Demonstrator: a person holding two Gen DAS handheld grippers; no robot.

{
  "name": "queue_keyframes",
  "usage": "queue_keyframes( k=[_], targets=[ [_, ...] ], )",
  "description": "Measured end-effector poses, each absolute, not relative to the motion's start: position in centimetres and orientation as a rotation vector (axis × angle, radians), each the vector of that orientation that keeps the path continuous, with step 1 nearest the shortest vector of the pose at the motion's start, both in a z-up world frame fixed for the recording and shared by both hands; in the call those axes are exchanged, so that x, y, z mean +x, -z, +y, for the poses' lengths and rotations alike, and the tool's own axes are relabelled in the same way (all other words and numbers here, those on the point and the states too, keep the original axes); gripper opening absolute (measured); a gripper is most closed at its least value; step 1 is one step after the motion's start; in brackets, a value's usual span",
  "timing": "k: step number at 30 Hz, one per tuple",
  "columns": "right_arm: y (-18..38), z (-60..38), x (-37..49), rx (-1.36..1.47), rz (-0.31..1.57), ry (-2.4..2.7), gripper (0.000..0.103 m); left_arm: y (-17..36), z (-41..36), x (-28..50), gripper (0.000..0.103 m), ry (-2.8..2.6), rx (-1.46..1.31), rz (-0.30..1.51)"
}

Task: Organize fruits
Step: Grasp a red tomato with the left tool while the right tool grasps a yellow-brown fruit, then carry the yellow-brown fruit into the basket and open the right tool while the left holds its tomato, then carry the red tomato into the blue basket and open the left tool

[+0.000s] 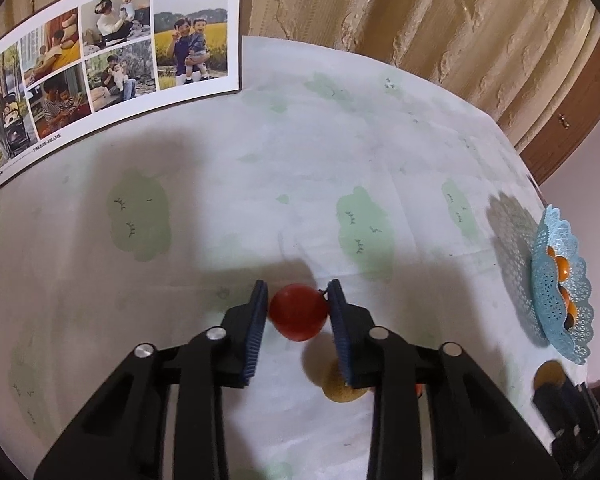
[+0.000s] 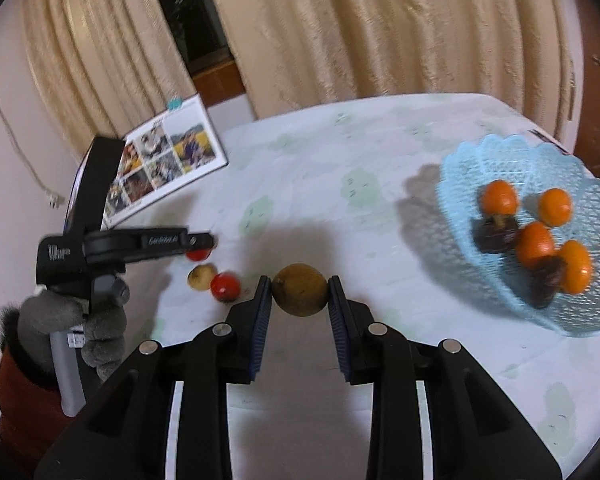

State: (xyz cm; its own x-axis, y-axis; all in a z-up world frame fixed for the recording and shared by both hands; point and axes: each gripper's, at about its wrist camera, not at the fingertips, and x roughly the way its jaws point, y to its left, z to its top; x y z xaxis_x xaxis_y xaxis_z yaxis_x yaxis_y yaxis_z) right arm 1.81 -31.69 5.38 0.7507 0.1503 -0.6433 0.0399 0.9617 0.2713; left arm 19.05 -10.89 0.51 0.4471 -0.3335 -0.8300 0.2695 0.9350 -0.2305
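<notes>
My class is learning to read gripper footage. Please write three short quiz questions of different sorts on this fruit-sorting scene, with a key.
1. True or false: the left tool holds a round red fruit.
2. What does the right tool grip? A) orange fruit B) round yellow-brown fruit C) dark fruit
3. How many orange fruits lie in the light blue lattice plastic basket?

Key: 1 true; 2 B; 3 four, seen from the right wrist.
</notes>
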Motion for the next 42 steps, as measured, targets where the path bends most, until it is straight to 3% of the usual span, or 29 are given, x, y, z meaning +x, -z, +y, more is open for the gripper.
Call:
queue_keyframes(
  k=[13,16,18,23,25,26,31,36,42],
  targets=[
    [-7.3,-38.7,-0.6,0.399,0.611,0.108,0.03,-1.8,-10.2,18.7,0.03,0.368,-0.081,1.021],
    [-7.5,-40.3,-1.0,0.412,0.586,0.166,0.03,-1.5,-10.0,19.0,0.036,0.349,-0.095,1.044],
    [-7.6,-41.5,-1.2,0.41,0.575,0.206,0.03,-1.2,-9.9,19.1,0.056,0.341,-0.098,1.061],
    [-6.7,-44.1,-1.5,0.453,0.568,0.268,0.031,-1.0,-9.8,18.9,0.058,0.337,-0.093,1.065],
    [-6.5,-44.6,-1.8,0.47,0.559,0.288,0.049,-0.7,-10.0,18.7,0.058,0.337,-0.083,1.069],
    [-6.4,-44.8,-1.9,0.472,0.551,0.3,0.05,-0.6,-10.1,18.6,0.058,0.338,-0.079,1.071],
    [-6.3,-44.4,-2.3,0.438,0.535,0.326,0.05,-0.2,-10.7,18.1,0.056,0.331,-0.039,1.054],
    [-6.4,-43.9,-2.6,0.417,0.515,0.334,0.05,-0.3,-11.1,18.0,0.031,0.323,-0.004,1.032],
    [-6.6,-43.7,-3.0,0.415,0.495,0.338,0.05,-1.5,-11.8,17.2,0.03,0.315,0.039,0.969]
  ],
)
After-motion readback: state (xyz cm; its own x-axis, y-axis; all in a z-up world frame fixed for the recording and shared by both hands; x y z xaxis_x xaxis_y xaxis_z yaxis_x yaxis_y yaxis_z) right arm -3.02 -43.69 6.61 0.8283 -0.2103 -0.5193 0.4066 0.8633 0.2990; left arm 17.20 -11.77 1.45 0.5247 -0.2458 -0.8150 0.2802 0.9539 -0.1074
